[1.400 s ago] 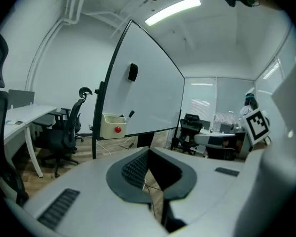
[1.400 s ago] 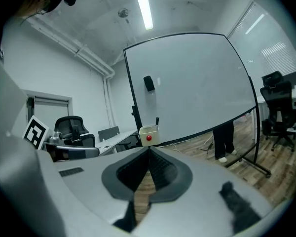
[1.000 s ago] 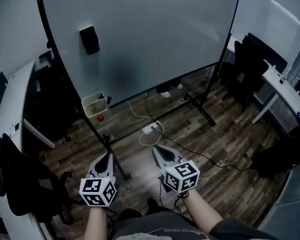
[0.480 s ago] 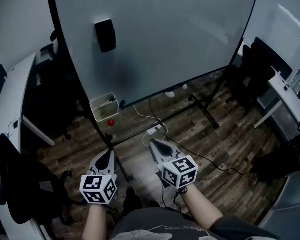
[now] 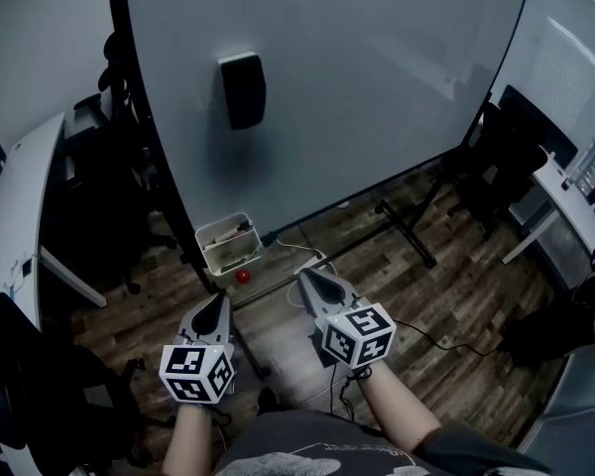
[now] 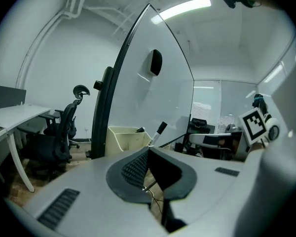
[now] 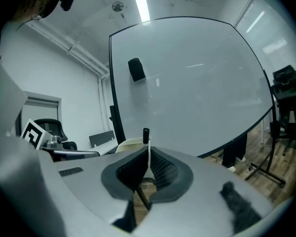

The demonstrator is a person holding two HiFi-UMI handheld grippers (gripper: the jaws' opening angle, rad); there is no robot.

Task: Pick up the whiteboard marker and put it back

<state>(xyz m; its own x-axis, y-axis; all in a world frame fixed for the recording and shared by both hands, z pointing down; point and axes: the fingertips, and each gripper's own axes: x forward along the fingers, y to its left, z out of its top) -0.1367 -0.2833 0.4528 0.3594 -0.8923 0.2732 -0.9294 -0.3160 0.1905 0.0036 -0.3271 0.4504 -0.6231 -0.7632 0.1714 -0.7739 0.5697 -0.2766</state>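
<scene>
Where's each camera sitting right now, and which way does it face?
Head view: on the person's head, facing steeply down at whiteboard, basket and floor; forearms, left gripper and right gripper show.
Left gripper view: on the left gripper, looking along its shut jaws at basket and marker, whiteboard edge-on; right gripper's cube far right.
Right gripper view: on the right gripper, looking along its shut jaws at the whiteboard's face; left gripper's cube at left.
Shared: all three show the black eraser.
</scene>
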